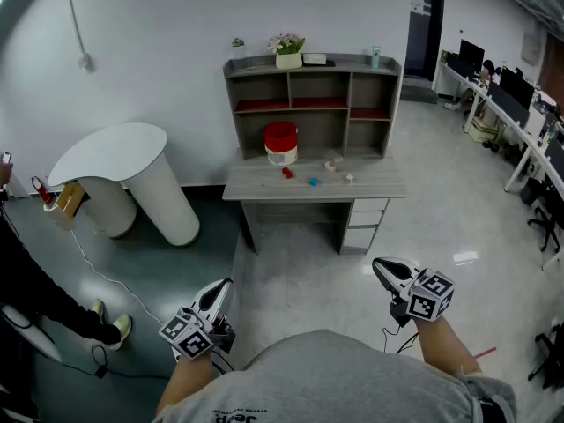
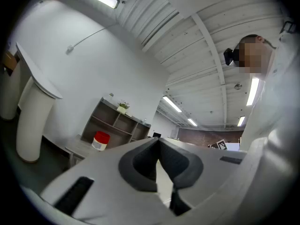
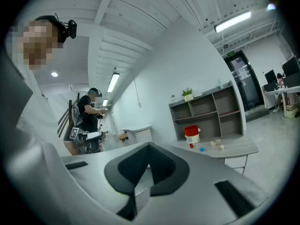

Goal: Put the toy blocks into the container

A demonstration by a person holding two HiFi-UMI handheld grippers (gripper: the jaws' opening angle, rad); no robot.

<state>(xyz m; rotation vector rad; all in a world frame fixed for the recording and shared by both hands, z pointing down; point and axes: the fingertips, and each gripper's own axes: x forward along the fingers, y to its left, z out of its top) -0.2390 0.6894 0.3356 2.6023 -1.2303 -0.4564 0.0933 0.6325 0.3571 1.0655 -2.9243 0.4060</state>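
Observation:
A red container with a white base [image 1: 280, 142] stands on the grey desk [image 1: 370, 188] across the room, under its shelf unit. On the desktop in front of it lie a red block [image 1: 286, 173], a blue block [image 1: 313, 181] and two beige blocks [image 1: 330, 165] [image 1: 349, 178]. My left gripper [image 1: 218, 296] and right gripper [image 1: 385, 274] are held low, close to my body and far from the desk. Both are shut and hold nothing. The left gripper [image 2: 158, 142] points up toward the container [image 2: 101, 140]. Past the right gripper [image 3: 150, 146] I see the container [image 3: 191, 133] and the blue block [image 3: 202, 149].
A white curved table [image 1: 123, 152] stands at the left with a cable trailing over the floor. A person [image 1: 26, 298] stands at the far left edge. Drawers [image 1: 363, 223] sit under the desk's right side. Office desks with monitors [image 1: 520, 104] line the right wall.

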